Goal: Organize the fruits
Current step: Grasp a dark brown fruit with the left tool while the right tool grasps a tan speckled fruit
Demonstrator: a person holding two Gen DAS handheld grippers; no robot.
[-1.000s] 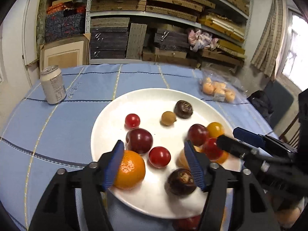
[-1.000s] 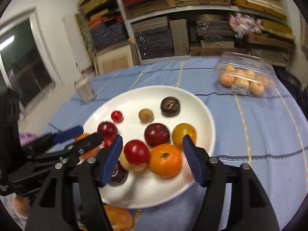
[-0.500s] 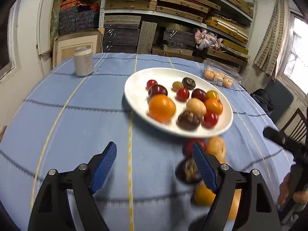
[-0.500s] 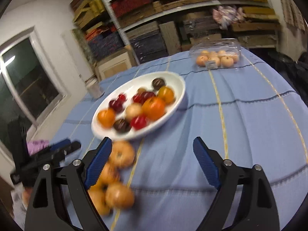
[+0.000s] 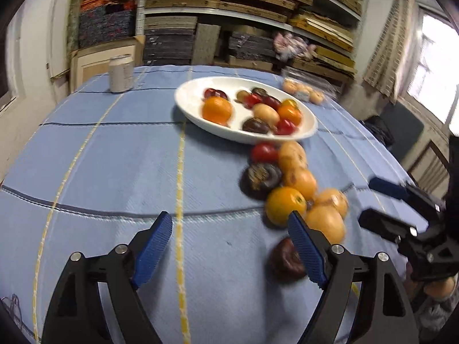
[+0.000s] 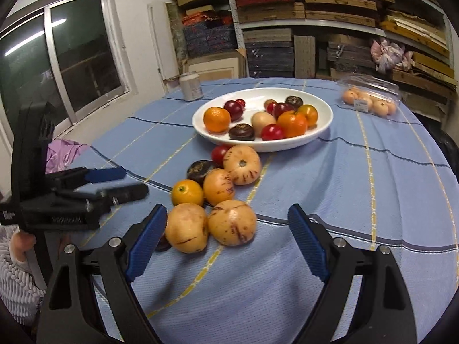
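A: What are the grippers doing?

B: The left gripper (image 5: pixel 229 246) is hanging over bare cloth (image 5: pixel 114 172), its jaws opening and nothing between them. The right gripper (image 6: pixel 228 240) is standing wide apart, also gripping nothing.

A: And the fruit?

B: Part is sitting on the plate (image 6: pixel 321 132). The rest is lying in a loose heap on the cloth, just on the near side of the plate.

A: Which way from each gripper?

B: In the right wrist view two pale yellow fruits (image 6: pixel 231 222) are sitting just ahead of the jaws, towards the left finger (image 6: pixel 147 240). For the left gripper the heap is lying off to its right, with a dark fruit (image 5: pixel 282 259) partly hidden behind the right finger (image 5: pixel 307 248).

A: So which is nearer?

B: I'm judging the right one: the yellow pair is lying nearly on its line. These fruits are roundish, so no axis is mattering much.
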